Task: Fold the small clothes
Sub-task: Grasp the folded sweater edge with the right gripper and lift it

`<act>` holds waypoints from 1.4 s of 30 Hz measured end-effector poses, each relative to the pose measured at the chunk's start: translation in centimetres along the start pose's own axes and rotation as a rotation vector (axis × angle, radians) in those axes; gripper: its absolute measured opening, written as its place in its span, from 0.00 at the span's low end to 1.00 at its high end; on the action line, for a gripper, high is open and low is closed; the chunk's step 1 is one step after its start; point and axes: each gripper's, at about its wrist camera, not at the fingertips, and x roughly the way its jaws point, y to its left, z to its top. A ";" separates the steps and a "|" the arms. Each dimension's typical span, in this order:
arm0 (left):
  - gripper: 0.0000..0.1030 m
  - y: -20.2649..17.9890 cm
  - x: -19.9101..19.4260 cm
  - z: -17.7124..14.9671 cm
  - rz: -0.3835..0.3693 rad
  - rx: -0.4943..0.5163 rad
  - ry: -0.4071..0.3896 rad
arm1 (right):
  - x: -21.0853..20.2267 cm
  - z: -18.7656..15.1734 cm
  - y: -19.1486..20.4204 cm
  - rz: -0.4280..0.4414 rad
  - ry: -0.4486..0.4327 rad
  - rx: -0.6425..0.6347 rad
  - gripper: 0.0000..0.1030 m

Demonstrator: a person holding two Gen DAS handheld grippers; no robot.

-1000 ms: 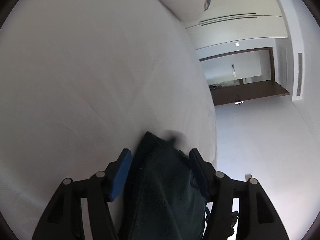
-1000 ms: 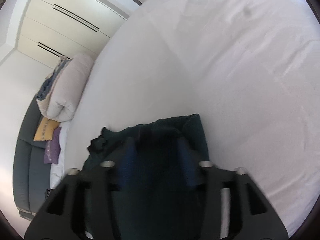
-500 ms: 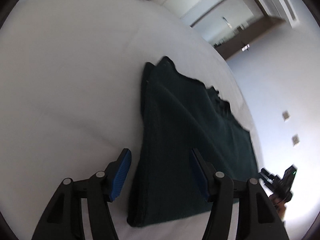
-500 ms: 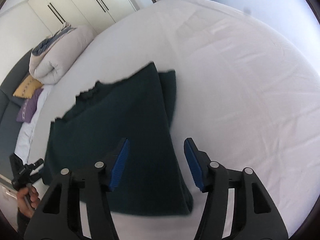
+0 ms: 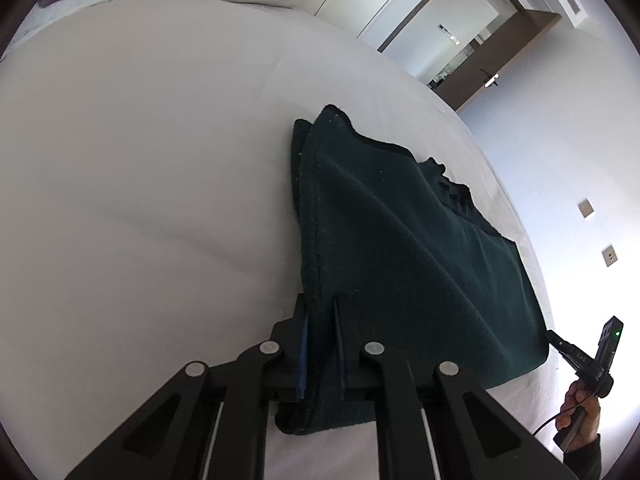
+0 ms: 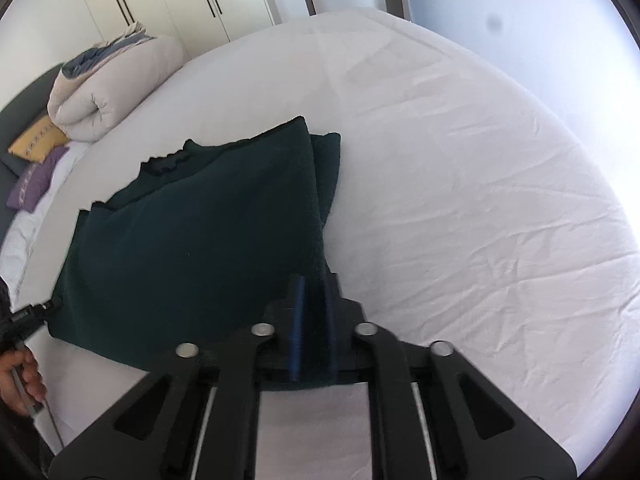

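Both tongs are clamped on the same garment. From my left wrist view, the left gripper (image 5: 320,344) has its blue pads pressed together on the near left edge of the dark green fleece garment (image 5: 400,248), with folded layers of cloth pinched between them. Through my right wrist view, the right gripper (image 6: 314,320) is closed the same way on the garment's near right edge, the fabric (image 6: 200,232) bunched between its fingers.

The garment lies spread across the white bedsheet (image 5: 140,180), folded over so that a lower layer peeks out along one side beneath the top one. Its far edge is uneven, with a dark trimmed notch in the middle. The cloth rises slightly toward each gripper.

At the right margin of my left view I see the other gripper (image 5: 560,344) meeting the garment's far corner, held by my right hand (image 5: 578,412). My left hand (image 6: 20,376) shows at the left margin of the right view.

Near the head of the bed sit a rolled pale duvet (image 6: 112,84), a yellow cushion (image 6: 38,140) and a purple cushion (image 6: 34,182). White wardrobe doors (image 6: 168,0) stand behind.
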 end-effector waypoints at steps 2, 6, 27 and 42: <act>0.09 -0.2 -0.1 -0.1 0.008 0.015 -0.007 | -0.4 -0.4 0.2 -0.005 0.010 -0.030 0.03; 0.09 -0.3 -0.6 -0.4 0.012 0.021 -0.014 | -0.4 -1.0 0.2 0.011 0.016 -0.034 0.02; 0.07 0.8 -0.9 -2.1 0.052 0.046 -0.013 | 0.2 -4.4 -5.7 0.093 0.063 0.248 0.02; 0.13 1.6 -1.3 -3.0 0.036 0.008 -0.028 | 0.8 -4.8 -5.8 0.109 0.065 0.238 0.04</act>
